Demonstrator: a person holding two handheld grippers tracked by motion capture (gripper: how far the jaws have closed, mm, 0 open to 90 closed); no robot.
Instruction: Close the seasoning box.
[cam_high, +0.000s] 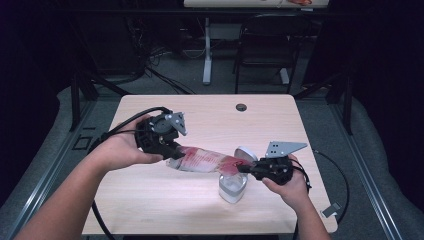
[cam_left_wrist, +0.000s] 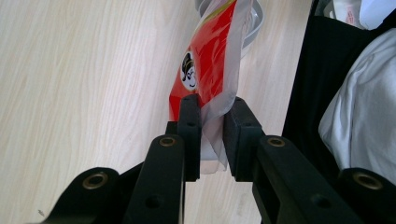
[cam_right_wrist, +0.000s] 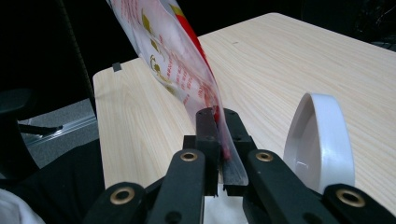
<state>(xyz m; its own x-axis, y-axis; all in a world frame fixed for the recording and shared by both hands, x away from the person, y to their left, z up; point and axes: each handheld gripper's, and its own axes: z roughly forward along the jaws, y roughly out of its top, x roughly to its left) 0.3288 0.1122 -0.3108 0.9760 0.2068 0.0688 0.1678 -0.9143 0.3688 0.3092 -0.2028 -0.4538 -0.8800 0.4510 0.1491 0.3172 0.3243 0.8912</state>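
My right hand-held gripper (cam_high: 244, 168) is pinched tight on one end of a clear plastic bag (cam_high: 205, 161) with red print, its jaws nearly together with the film flat between them. Just below that end, on the desk (cam_high: 200, 205), stands a small white container (cam_high: 232, 188) with a white lid (cam_right_wrist: 320, 142) propped beside it; I cannot tell what is inside. The bag stretches off the desk surface, lying nearly level, its long axis running from my right hand across to my left, tipped slightly down toward the container. At the far end my left hand-held gripper (cam_high: 172, 152) clamps the other edge, its jaws standing a little apart with the bunched film pressed between them.
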